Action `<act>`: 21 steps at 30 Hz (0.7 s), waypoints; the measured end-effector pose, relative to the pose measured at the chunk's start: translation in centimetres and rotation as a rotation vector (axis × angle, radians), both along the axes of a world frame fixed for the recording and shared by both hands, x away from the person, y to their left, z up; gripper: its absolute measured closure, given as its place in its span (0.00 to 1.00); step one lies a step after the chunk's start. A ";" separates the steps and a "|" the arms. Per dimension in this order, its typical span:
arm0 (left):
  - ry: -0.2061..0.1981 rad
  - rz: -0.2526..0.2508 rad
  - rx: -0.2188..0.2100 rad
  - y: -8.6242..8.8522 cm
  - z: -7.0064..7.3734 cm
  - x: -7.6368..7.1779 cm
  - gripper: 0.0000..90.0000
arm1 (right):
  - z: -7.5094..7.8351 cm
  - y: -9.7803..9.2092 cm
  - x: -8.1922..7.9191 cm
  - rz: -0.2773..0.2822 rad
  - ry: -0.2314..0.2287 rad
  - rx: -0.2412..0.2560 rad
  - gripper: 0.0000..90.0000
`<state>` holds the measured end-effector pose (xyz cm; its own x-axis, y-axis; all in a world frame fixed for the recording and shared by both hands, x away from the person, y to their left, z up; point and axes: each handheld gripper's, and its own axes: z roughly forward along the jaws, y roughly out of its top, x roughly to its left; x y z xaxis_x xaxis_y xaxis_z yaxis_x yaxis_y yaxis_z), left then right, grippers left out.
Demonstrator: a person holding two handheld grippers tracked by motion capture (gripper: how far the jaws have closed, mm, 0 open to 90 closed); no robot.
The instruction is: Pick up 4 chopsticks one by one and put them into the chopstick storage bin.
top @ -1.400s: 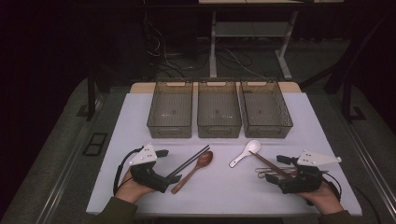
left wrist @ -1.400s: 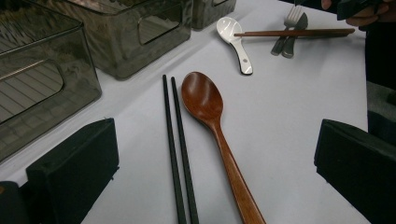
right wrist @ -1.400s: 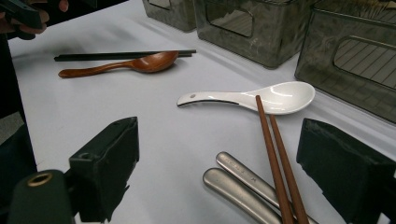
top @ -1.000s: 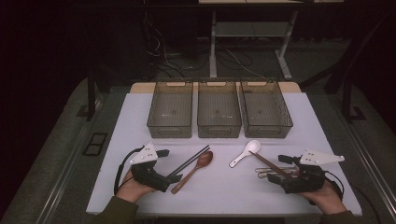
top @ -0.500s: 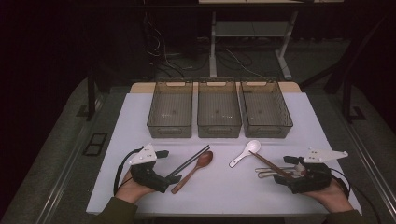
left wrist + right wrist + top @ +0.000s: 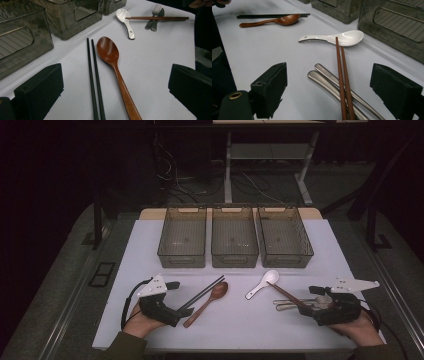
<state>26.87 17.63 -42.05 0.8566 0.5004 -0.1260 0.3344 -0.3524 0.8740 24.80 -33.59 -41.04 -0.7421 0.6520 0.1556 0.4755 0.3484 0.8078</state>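
Both the left gripper (image 6: 186, 311) and right gripper (image 6: 306, 306) stand spread wide, pinching nothing. Between the right's fingers (image 6: 270, 82) lie the brown wooden chopsticks (image 6: 342, 75) atop two steel handles (image 6: 329, 85). Close low on the chopsticks alone, clear of the steel beneath.

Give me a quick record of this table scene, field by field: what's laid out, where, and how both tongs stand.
surface: white table
bins: three clear bins in a row at the far side, apparently empty
left group: black chopsticks beside wooden spoon
right group: brown chopsticks lying across metal fork and spoon handles, tips on white ceramic spoon
left tongs: open, near black chopsticks
right tongs: open, at the brown chopsticks
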 end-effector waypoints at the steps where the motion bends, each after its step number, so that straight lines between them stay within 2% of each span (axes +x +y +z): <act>1: 0.000 0.000 0.000 0.0 0.0 -0.1 0.00 | 0.0 -0.1 0.0 -0.003 -0.001 -0.001 0.16; 9: 0.000 0.007 0.003 0.2 -0.1 -0.2 0.00 | -0.1 -0.8 0.1 -0.022 0.013 -0.012 0.16; 13: -0.005 0.002 0.013 0.2 -0.1 -0.2 0.00 | -0.3 -1.1 0.1 -0.026 0.018 -0.031 0.16; 21: 0.001 -0.007 0.009 0.1 -0.2 -0.2 0.00 | -0.5 -1.9 0.2 -0.045 0.033 -0.036 0.17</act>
